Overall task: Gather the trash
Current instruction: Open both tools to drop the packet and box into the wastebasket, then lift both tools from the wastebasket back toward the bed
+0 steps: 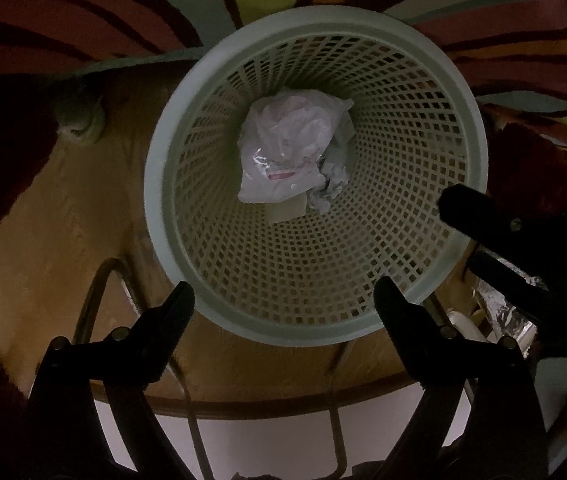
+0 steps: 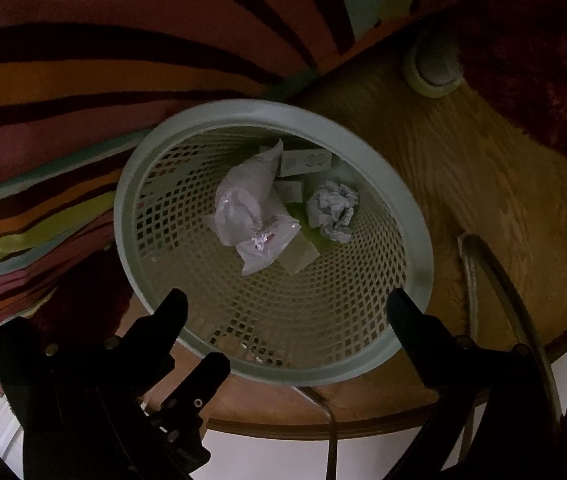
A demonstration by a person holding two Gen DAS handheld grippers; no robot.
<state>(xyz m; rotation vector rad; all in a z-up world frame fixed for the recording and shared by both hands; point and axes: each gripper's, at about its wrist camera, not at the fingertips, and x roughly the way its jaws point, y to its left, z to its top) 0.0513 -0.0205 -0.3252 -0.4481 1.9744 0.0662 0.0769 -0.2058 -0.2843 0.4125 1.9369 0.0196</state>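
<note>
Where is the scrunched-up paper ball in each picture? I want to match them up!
Left wrist view: the crumpled paper ball lies at the bottom of the basket, mostly hidden behind the right side of the plastic bag.
Right wrist view: the ball lies in plain sight, to the right of the bag.
Shared landmark: the basket's pale round rim.

No readable text

The plastic bag [image 1: 283,152] in the basket [image 1: 459,128] carries faint pinkish printing, too blurred to read; nothing else shows lettering, numbers or brand marks.
</note>
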